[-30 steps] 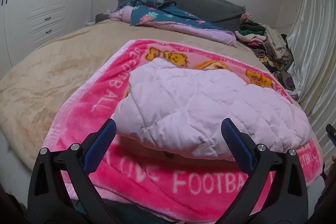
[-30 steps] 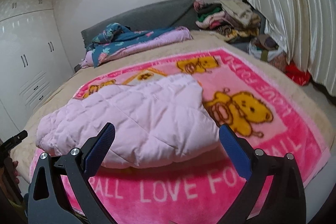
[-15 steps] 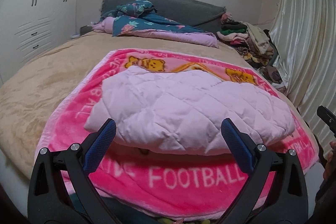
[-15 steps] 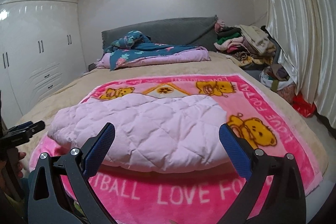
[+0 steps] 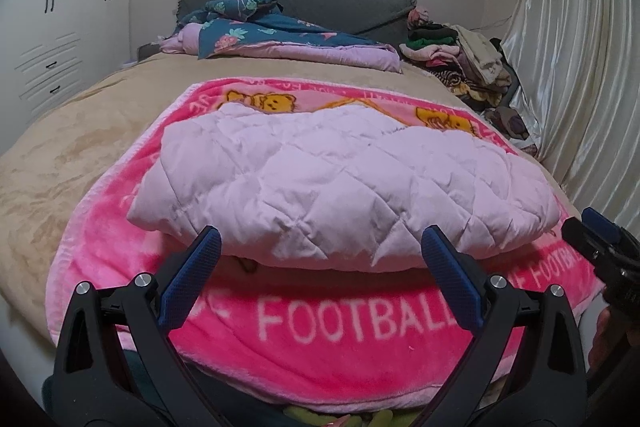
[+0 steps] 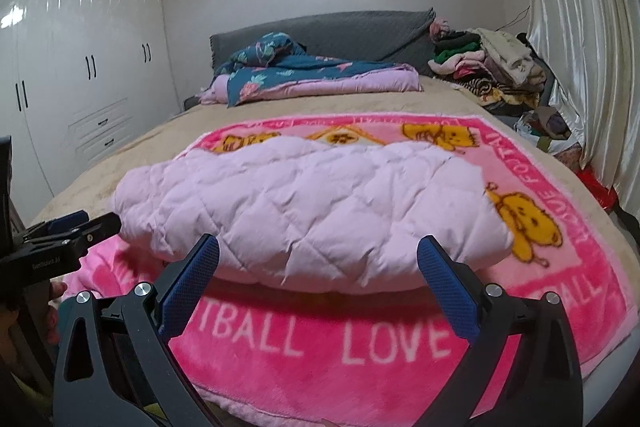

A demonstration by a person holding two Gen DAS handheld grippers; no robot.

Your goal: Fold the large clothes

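A pale pink quilted jacket (image 5: 340,183) (image 6: 304,203) lies folded in a thick bundle on a bright pink teddy-bear blanket (image 5: 328,323) (image 6: 320,343) spread over the bed. My left gripper (image 5: 320,247) is open, just short of the bundle's near edge, with nothing between its blue pads. My right gripper (image 6: 318,251) is open too, level with the same near edge and empty. Each gripper shows at the side of the other's view: the right one (image 5: 600,243) at the far right, the left one (image 6: 68,231) at the far left.
The beige bedspread (image 5: 80,147) surrounds the blanket. A floral quilt (image 6: 304,75) lies by the grey headboard (image 6: 360,31). A clothes heap (image 6: 492,67) is stacked at the back right beside the curtain (image 6: 580,47). White wardrobes (image 6: 80,67) line the left wall.
Both grippers have drawn back and lowered toward the bed's near edge, so the folded jacket sits further off and more level. Both stayed open and empty.
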